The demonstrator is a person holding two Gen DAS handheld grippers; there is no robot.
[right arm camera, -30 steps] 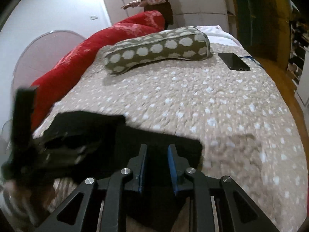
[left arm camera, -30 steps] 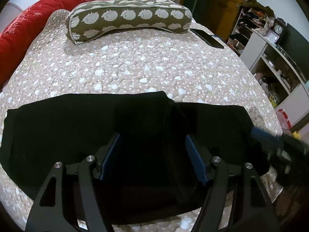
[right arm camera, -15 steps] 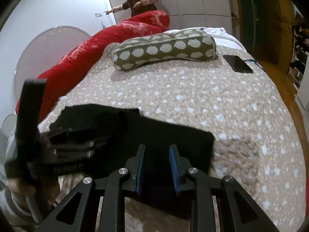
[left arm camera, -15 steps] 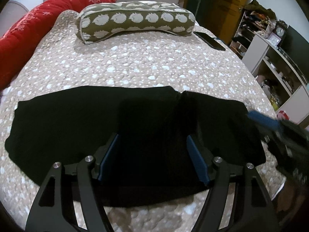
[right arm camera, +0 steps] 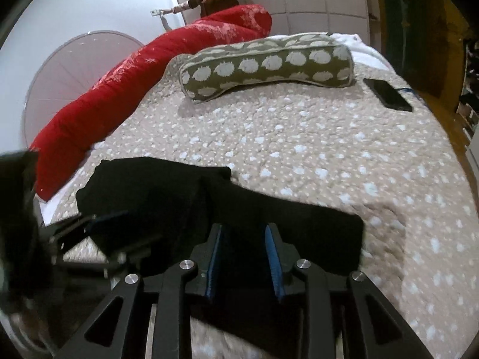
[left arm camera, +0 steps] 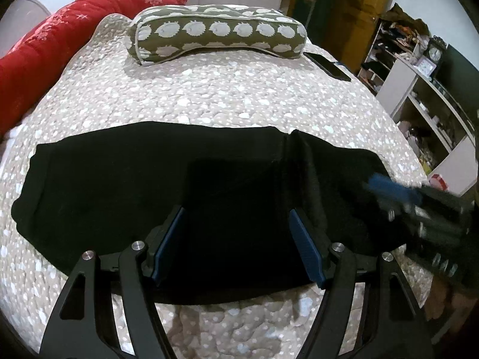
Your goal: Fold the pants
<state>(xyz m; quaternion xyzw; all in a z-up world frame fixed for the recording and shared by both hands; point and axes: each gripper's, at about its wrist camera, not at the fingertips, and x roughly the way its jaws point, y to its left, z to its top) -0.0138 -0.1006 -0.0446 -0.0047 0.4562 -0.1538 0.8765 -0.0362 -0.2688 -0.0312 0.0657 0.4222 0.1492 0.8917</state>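
Black pants [left arm camera: 119,185] spread flat across the quilted bed [left arm camera: 227,95], laid lengthwise for folding. Left gripper [left arm camera: 238,242] fingers wide apart above the middle; right gripper [right arm camera: 245,257] fingers parted, gripping nothing.

Black pants [right arm camera: 167,191] lie flat on the quilt [right arm camera: 314,137] — right hand-held gripper [right arm camera: 244,257] parted above them.
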